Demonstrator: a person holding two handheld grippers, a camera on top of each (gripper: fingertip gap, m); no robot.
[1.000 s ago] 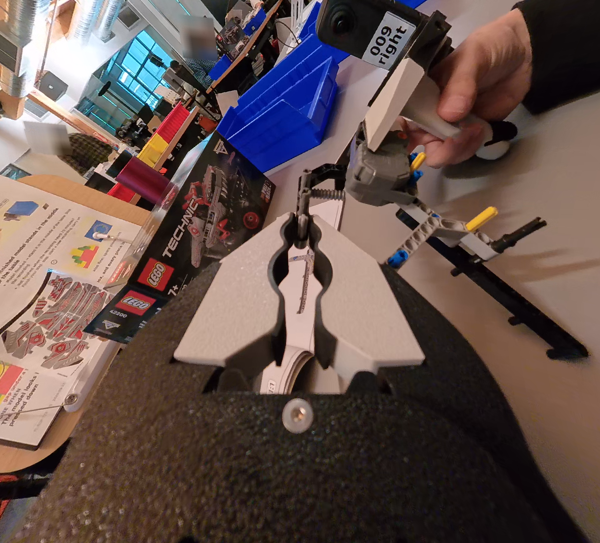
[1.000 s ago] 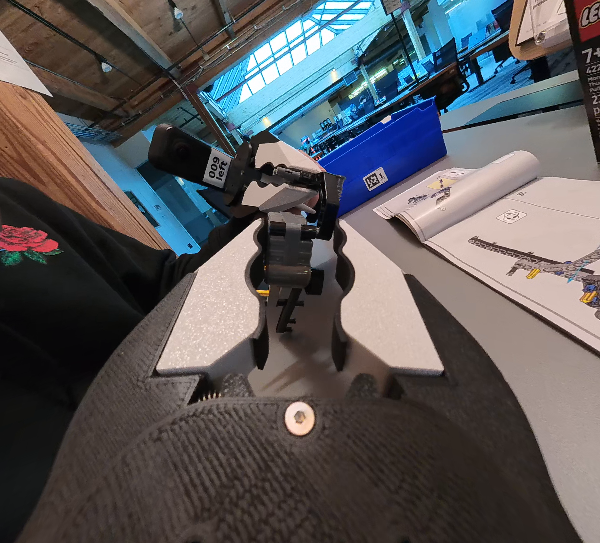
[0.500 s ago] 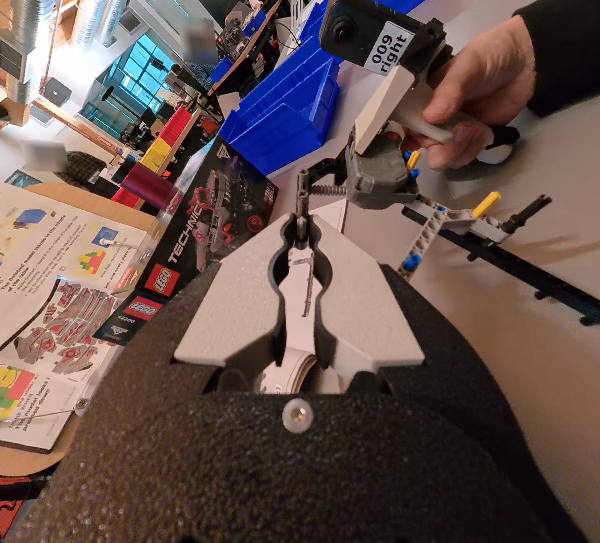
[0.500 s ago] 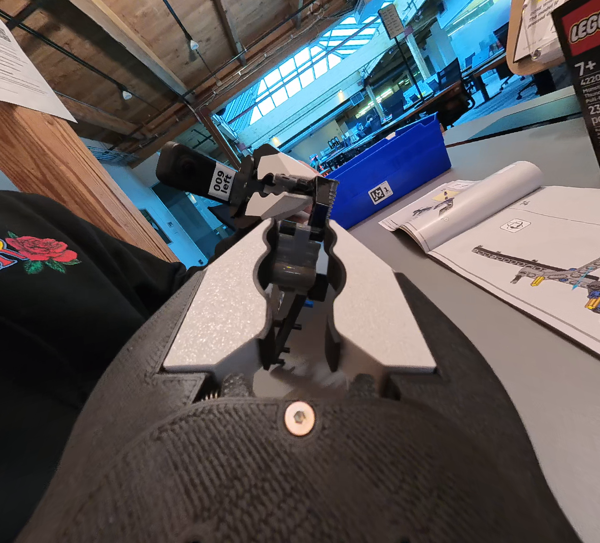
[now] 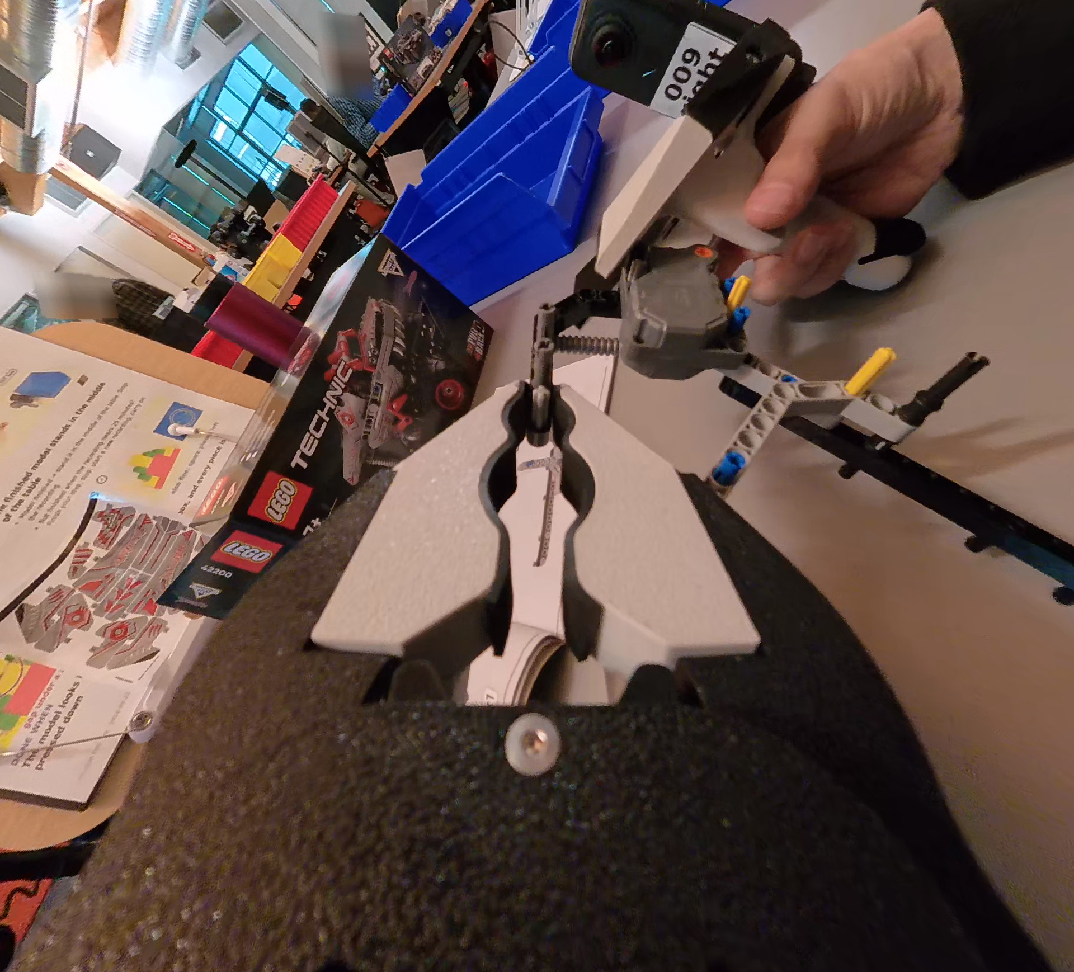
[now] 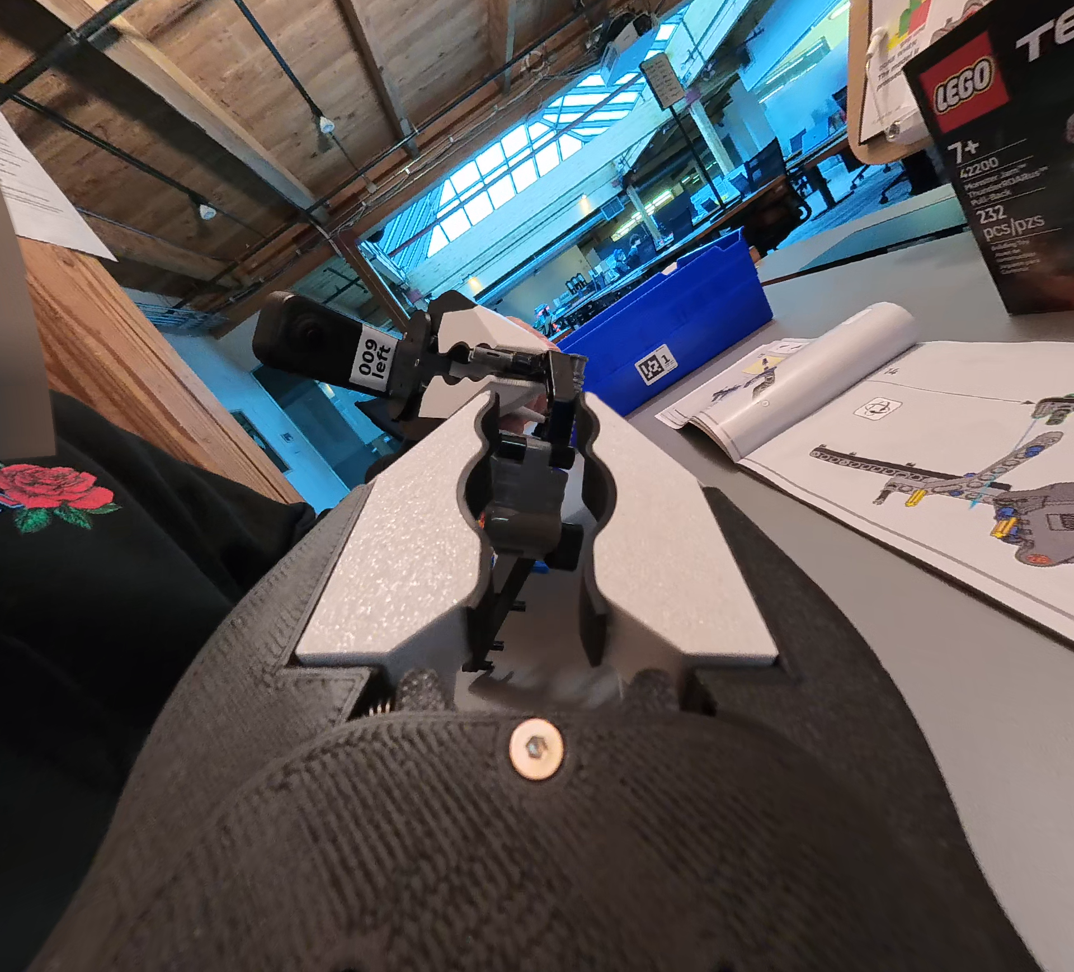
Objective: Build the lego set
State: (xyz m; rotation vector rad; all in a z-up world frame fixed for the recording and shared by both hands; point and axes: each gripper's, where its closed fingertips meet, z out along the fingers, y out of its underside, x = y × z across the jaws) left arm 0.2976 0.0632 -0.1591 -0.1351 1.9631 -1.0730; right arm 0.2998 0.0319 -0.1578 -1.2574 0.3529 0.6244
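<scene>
My left gripper [image 5: 537,409] is shut on a thin dark grey axle piece [image 5: 543,357]. The axle joins through a small metal spring [image 5: 584,344] to a grey motor block [image 5: 677,322]. My right gripper [image 6: 537,421] is shut on that motor block [image 6: 526,502]. In the left wrist view the right gripper [image 5: 633,270] holds the block from above. Grey beams [image 5: 808,398] with yellow pins [image 5: 869,363] and blue pins [image 5: 729,465] hang off the block, joined to a long black beam [image 5: 930,491] near the table. The left gripper [image 6: 552,363] shows just beyond the block.
An open instruction booklet [image 6: 872,421] lies on the grey table at the right. The black set box [image 5: 372,421] stands behind it, beside blue bins [image 5: 511,206] and a wooden board with printed sheets [image 5: 87,508]. A person's hand [image 5: 842,159] holds the right gripper. The grippers' ends are close to 4 cm from one another.
The right gripper and the motor block have come a little closer and tilted. The beam assembly has swung slightly with them. Both grippers have kept their grip.
</scene>
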